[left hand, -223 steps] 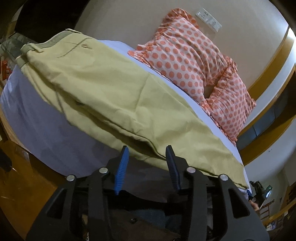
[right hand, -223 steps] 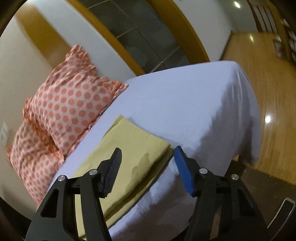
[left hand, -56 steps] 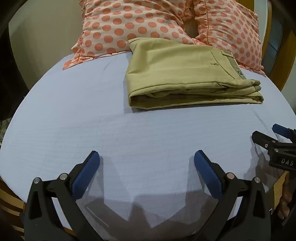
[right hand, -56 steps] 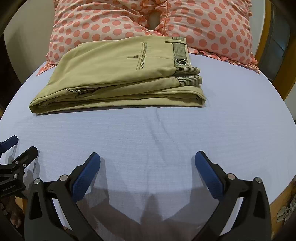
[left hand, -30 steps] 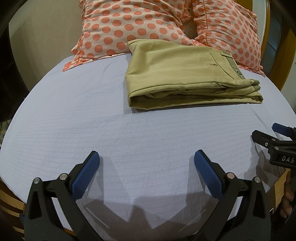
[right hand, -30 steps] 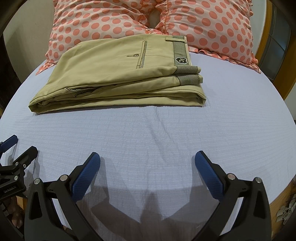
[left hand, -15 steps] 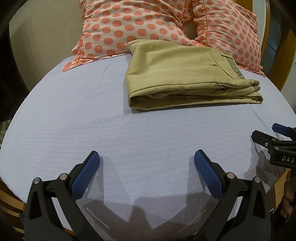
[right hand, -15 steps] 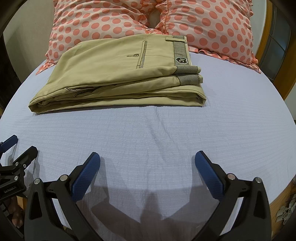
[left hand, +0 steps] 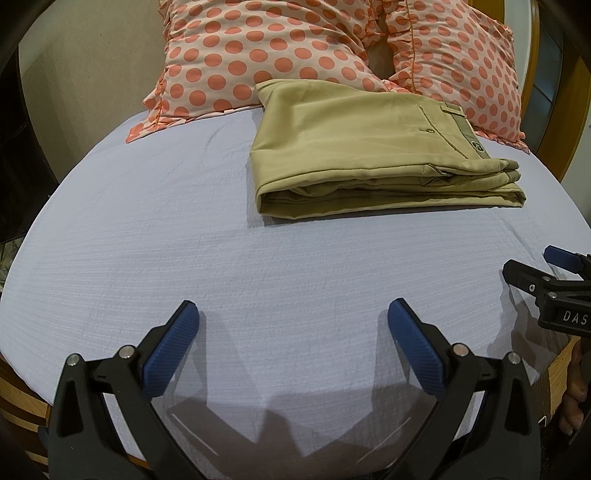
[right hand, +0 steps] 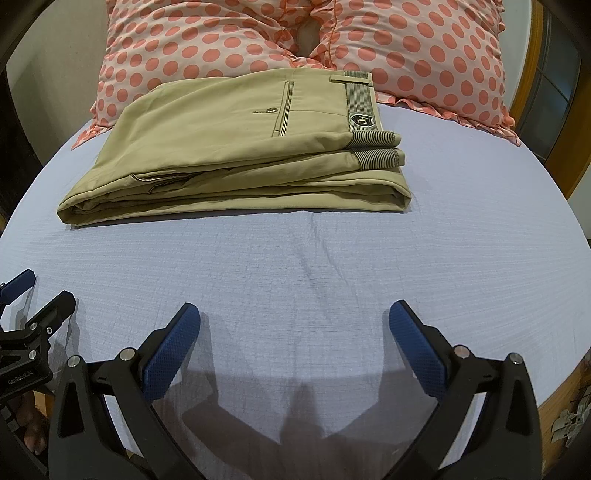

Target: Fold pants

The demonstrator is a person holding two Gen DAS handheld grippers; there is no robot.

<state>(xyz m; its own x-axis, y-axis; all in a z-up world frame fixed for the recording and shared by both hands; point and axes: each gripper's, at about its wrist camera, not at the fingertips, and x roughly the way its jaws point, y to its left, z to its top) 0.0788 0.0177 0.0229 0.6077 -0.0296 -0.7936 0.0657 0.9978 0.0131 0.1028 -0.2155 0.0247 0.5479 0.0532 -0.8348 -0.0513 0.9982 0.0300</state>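
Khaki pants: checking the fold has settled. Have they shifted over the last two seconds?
No. The folded khaki pants lie in the same spot against the polka-dot pillows in both views.

Black claw (left hand: 293,334) arms, blue ribbed pads, silver screws

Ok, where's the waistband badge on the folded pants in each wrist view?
Left wrist: badge upper right, at the pants' far right edge.
Right wrist: badge just right of upper centre, on the striped waistband.
Shared landmark: the gap between the polka-dot pillows.
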